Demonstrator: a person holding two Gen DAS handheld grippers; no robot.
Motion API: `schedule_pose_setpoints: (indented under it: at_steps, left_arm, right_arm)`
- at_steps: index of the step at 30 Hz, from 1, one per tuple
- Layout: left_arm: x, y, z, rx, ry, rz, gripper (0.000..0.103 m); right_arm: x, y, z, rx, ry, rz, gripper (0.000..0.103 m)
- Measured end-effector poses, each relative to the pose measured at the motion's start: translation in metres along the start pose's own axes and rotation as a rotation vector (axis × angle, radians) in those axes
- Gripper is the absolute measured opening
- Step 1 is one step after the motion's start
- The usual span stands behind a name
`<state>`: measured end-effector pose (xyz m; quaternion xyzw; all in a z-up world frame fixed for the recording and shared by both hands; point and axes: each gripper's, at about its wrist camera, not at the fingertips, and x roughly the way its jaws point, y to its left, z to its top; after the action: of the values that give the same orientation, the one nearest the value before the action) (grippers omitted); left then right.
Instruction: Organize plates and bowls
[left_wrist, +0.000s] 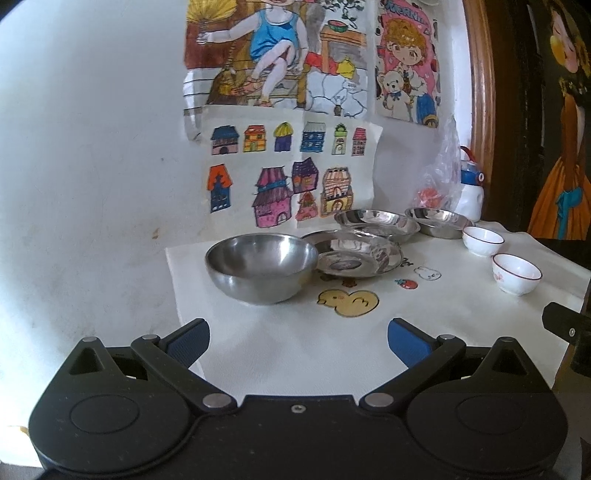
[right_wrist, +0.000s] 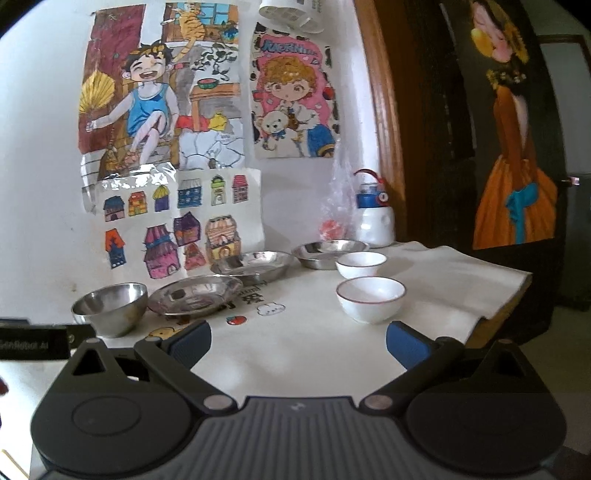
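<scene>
The left hand-held gripper (left_wrist: 298, 341) hovers over the near part of the table (left_wrist: 295, 354), its blue pads wide apart and holding nothing; the right hand-held gripper (right_wrist: 298, 343) hangs likewise, jaws spread and empty. Taking the steel bowl (left_wrist: 261, 271) as landmark: it stands at the table's left edge, close to the wall. A steel plate (left_wrist: 356, 254) lies just right of it, rim touching or nearly so. Two more steel plates (left_wrist: 376, 223) (left_wrist: 437, 221) sit behind and further right of the bowl, near the wall. Two white bowls (left_wrist: 482, 240) (left_wrist: 516, 273) with red rims stand well to its right, apart from each other. A white bottle (left_wrist: 471, 188) stands beyond the plates.
</scene>
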<state>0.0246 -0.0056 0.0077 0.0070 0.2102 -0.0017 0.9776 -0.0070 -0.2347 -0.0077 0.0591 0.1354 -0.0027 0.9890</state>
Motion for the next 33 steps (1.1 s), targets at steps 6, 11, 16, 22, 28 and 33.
schedule_pose_setpoints:
  at_steps: [6,11,16,22,28,33]
  left_arm:
    - [0.021,-0.013,0.03,0.083,-0.011,-0.067,0.102]
    - [0.051,-0.023,0.062,0.086,0.031,-0.156,0.102]
    - [0.084,-0.047,0.096,0.116,0.068,-0.141,0.102]
    - [0.124,-0.076,0.139,0.191,0.084,-0.19,0.102]
    - [0.186,-0.108,0.185,0.228,0.181,-0.215,0.102]
    - [0.236,-0.141,0.214,0.295,0.16,-0.246,0.102]
  right_arm:
    - [0.029,-0.026,0.016,-0.022,0.031,0.005,0.103]
    - [0.055,-0.057,0.035,0.003,0.054,0.062,0.103]
    - [0.082,-0.082,0.061,-0.02,0.097,0.079,0.103]
    - [0.117,-0.115,0.098,-0.03,0.098,0.132,0.103]
    - [0.171,-0.143,0.138,-0.109,0.117,0.107,0.103]
    - [0.229,-0.159,0.153,-0.07,0.197,0.115,0.103]
